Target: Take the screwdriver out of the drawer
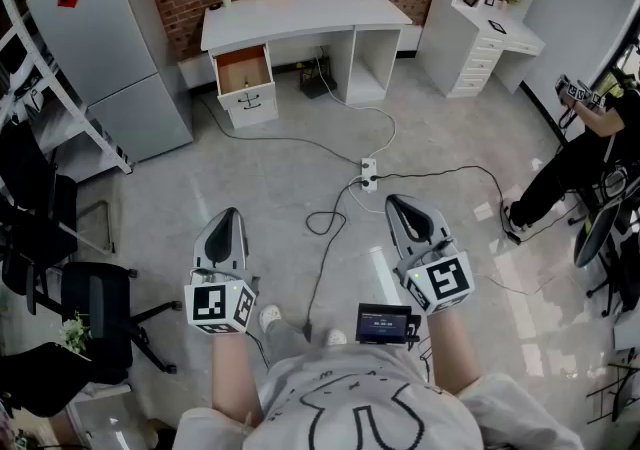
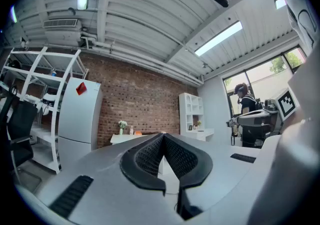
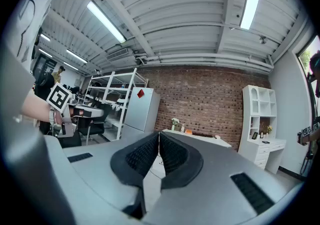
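A white desk stands against the brick wall at the far side of the room. Its top left drawer is pulled out and shows a brown inside; no screwdriver can be made out from here. My left gripper and right gripper are held level in front of me, well short of the desk. The left gripper has its jaws closed tip to tip with nothing between them. The right gripper is shut and empty too. The desk shows small beyond the right jaws.
A grey fridge stands left of the desk, with a metal rack beside it. A power strip and cables lie on the floor between me and the desk. Black office chair at my left; white shelving and another person at right.
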Available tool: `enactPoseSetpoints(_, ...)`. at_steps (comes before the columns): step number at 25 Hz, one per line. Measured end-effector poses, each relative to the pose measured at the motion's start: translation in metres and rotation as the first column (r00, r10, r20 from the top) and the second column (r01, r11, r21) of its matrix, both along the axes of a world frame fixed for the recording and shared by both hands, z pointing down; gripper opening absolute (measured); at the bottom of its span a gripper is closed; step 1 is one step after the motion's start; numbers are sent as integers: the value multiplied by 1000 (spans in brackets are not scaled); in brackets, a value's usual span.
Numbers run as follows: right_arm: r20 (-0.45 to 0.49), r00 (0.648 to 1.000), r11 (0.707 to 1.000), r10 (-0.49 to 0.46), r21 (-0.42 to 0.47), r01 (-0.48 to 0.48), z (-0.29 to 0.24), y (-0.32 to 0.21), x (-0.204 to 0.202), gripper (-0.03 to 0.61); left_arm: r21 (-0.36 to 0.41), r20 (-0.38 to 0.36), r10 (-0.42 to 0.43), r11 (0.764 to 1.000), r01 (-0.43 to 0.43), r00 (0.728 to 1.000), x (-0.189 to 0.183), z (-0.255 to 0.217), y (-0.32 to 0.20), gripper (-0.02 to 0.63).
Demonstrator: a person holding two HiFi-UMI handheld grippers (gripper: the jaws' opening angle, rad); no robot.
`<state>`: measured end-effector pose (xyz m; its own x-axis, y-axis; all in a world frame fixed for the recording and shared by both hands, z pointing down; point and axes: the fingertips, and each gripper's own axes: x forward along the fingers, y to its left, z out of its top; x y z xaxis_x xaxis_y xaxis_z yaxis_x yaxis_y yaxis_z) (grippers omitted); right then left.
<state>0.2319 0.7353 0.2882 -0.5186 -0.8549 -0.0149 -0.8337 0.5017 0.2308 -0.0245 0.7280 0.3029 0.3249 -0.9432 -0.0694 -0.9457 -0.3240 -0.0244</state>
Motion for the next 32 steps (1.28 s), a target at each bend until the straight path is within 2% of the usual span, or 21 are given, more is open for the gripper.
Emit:
enactPoseSetpoints(8,12,1000,1000,-2,-1,2,3,14,25,20,15,13,17,1000,-17,1000,34,-9,7,11)
enactPoseSetpoints(17,21,1000,1000,-9,-26,9,18,-19,28,20,-1,17,28,1000,-28,999,43,0,-31,11)
enactPoseSetpoints(25,14,1000,999,9,-47,-9,25,-92,17,20,-9,20,56,998,-56,998,34,3,-109,11)
enactPoseSetpoints(32,24,998,997,56,-58,-54,18,-194,-9,20,-15,27,95,995,-95,995,5,-3,-217,11)
